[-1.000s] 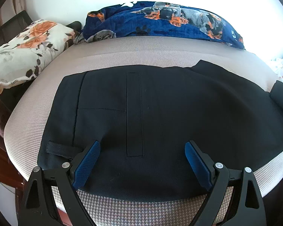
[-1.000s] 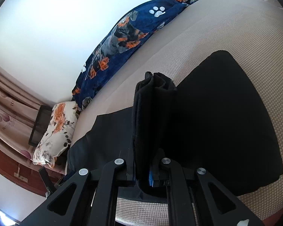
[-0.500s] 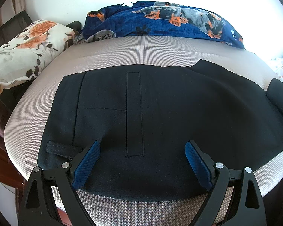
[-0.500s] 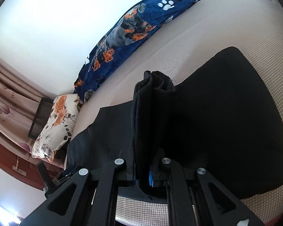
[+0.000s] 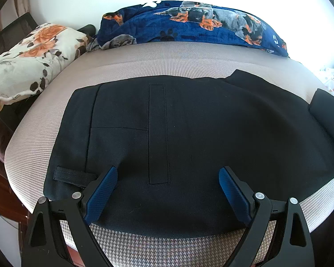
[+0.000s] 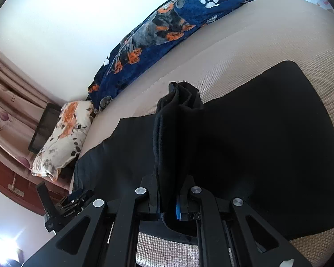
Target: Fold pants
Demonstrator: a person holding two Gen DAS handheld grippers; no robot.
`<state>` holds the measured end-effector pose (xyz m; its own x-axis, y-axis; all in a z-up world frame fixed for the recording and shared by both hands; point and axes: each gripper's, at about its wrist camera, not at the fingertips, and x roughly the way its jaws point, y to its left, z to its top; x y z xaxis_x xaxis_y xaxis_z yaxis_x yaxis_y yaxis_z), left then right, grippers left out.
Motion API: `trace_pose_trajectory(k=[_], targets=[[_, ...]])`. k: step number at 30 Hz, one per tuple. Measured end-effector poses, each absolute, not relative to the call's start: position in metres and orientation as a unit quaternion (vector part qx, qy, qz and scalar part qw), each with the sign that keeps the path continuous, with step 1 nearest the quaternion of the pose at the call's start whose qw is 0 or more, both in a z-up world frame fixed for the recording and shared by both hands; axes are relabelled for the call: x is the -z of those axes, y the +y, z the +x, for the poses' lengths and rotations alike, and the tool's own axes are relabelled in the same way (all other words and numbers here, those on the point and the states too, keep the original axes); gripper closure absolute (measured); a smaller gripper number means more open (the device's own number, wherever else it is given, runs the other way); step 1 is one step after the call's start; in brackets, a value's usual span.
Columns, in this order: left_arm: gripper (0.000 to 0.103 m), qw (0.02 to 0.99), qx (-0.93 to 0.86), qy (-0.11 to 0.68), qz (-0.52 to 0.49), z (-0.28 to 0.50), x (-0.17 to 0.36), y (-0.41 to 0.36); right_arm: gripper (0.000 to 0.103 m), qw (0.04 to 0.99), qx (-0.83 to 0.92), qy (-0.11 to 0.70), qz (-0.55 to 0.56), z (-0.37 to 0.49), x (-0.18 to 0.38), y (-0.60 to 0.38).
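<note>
**Pants on bed, one end gripped**

Nearest in the left wrist view: left gripper (image 5: 168, 179), jaws spread wide, blue pads (image 5: 102, 192) poised over the dark cloth and closing on nothing. Just beyond: pants (image 5: 189, 133), black, spread flat across the bed (image 5: 178, 57), waistband end to the left with a belt loop (image 5: 71, 174) beside the left pad, a long stitched strip running up the middle. Farther back: floral pillow (image 5: 31, 60) at the left edge, blue dog-print blanket (image 5: 189, 24) bunched along the white wall.

Nearest in the right wrist view: right gripper (image 6: 170, 202), jaws clamped on a bunched fold of the pants (image 6: 176, 133) (the fold stands up between the fingers, lifted off the bed). Beyond: the rest of the cloth lying flat on the bed (image 6: 245, 44). Farther: pillow (image 6: 62, 133), blanket (image 6: 167, 31), curtain (image 6: 9, 102) at the far left.
</note>
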<state>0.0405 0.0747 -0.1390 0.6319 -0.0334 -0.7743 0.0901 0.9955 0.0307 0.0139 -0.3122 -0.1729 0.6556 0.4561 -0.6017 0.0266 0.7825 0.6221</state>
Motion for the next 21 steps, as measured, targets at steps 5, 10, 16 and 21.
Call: trace_pose_trajectory(k=[5,10,16,21], targets=[[0.01,0.903,0.034,0.428,0.033,0.041,0.139,0.075,0.088,0.858,-0.127,0.404,0.289,0.014,0.176,-0.303],[0.01,0.903,0.034,0.428,0.033,0.041,0.139,0.074,0.061,0.842,-0.154,0.415,0.307,0.016,0.181,-0.296],[0.009,0.903,0.034,0.428,0.033,0.042,0.139,0.074,0.038,0.836,-0.184,0.415,0.307,0.014,0.179,-0.285],[0.009,0.902,0.034,0.428,0.033,0.042,0.138,0.074,0.035,0.802,-0.238,0.4,0.373,0.01,0.186,-0.293]])
